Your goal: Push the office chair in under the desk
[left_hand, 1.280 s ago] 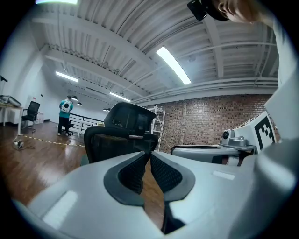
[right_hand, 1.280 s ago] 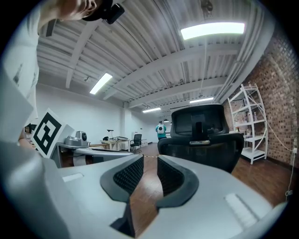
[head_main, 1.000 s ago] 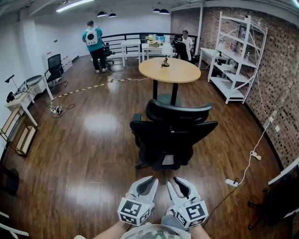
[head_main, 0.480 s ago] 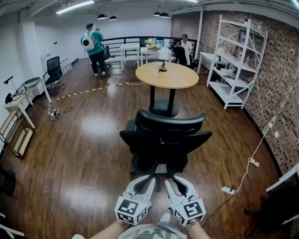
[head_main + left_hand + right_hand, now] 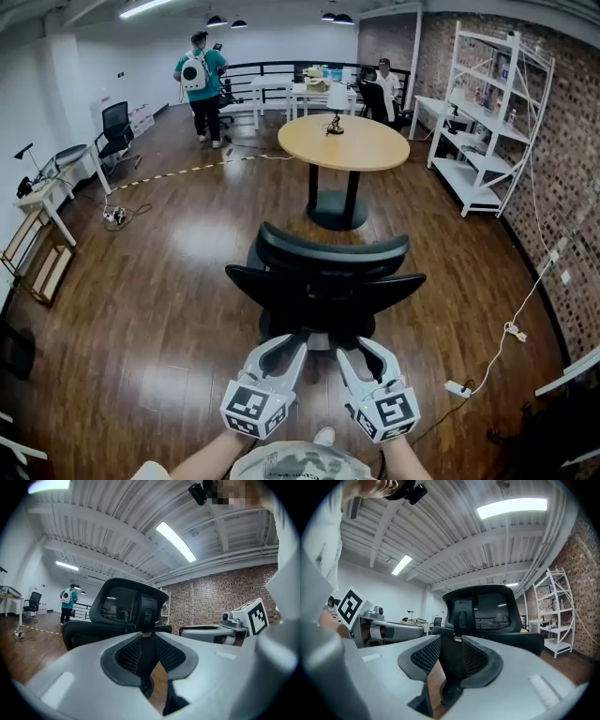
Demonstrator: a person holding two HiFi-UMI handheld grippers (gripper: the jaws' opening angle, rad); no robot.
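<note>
The office chair (image 5: 323, 281) stood well short of the round desk (image 5: 356, 142), with open wood floor (image 5: 169, 309) between them and on both sides. The left gripper (image 5: 292, 344) and right gripper (image 5: 361, 345) hung just behind the backrest's lower edge, jaws opening and clasping nothing.

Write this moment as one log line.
office chair: apart from round desk | left gripper: behind chair back, opening, empty | right gripper: opening, empty

The black office chair (image 5: 323, 286) stands upright just in front of me, its mesh back and headrest turned my way. It is not yet under the round wooden desk (image 5: 356, 142), which stands beyond it, apart, on a black pedestal.
</note>
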